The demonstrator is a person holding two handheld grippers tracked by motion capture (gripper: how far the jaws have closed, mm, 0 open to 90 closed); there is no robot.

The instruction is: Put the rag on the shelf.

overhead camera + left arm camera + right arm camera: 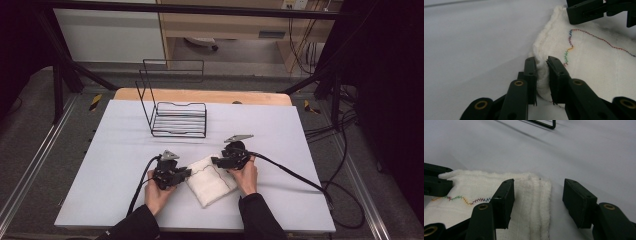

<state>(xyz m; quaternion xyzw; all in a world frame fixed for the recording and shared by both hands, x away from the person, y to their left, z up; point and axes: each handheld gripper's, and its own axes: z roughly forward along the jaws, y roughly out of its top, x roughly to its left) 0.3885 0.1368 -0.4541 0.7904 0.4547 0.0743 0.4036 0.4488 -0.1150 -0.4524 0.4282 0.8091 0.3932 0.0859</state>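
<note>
Left gripper (541, 62) pinches the folded white cloth (210, 180) at its edge, pinning it. Right gripper (536, 195) straddles the opposite hem, jaws apart, not yet gripping, probably lining up a lift.

— That folded cloth (212, 181) looks like soft white cotton, nubbly at the hem, with a thread of coloured zigzag stitching (568, 47).

— Yes, matt and a bit fuzzy. The table cover (115, 165) is smooth, pale and matt too.

— The rack (176, 114) is thin black wire, slightly shiny.

— And the left gripper (541, 65) is matt black plastic with brassy rivets.
</note>
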